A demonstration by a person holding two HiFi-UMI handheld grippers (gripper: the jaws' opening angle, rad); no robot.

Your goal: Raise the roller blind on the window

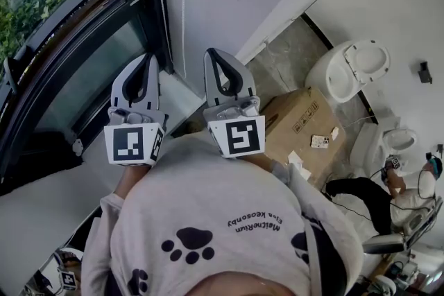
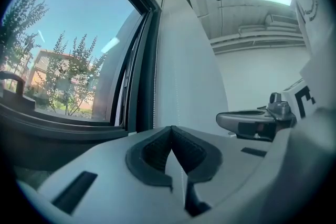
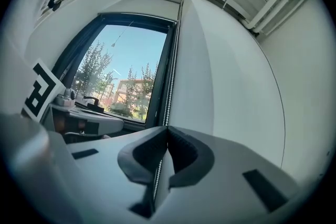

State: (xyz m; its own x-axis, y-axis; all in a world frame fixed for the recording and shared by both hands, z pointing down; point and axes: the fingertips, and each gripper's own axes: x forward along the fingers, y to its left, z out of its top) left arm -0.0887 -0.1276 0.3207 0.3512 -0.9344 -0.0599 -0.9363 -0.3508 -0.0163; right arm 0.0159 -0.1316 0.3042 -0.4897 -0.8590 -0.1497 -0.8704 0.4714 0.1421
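The right gripper (image 3: pixel 167 132) has its jaws together. A white beaded pull chain (image 3: pixel 167 97) runs down beside the window frame, into the slot between the pads and out below them, so the jaws are clamped on it. The left gripper (image 2: pixel 171 132) is closed as well. A fainter line of beads against the white wall (image 2: pixel 194 76) meets its pads and shows again in the gap beneath, so I read it as pinched on the chain too, but I cannot tell which strand each one holds. The two grippers sit side by side, just in front of the chain's drop, next to the dark-framed window (image 3: pixel 126 73).

No roller blind fabric shows over the glass in any view. In the right gripper view the pane is clear up to its top edge. My judgement is that the blind is already largely or fully up, and at most a last pull and letting go of the chain remain. The roll itself I cannot make out.

Only the gripper views show the top of the window, the blue sky, the green trees (image 2: pixel 68 76) and the jaws on the chain. Only the head view shows what lies below: the grey stone floor (image 1: pixel 284 59), a brown cardboard box (image 1: pixel 298 123), a white toilet with its lid open (image 1: pixel 350 69), and another person sitting at lower right (image 1: pixel 368 197).
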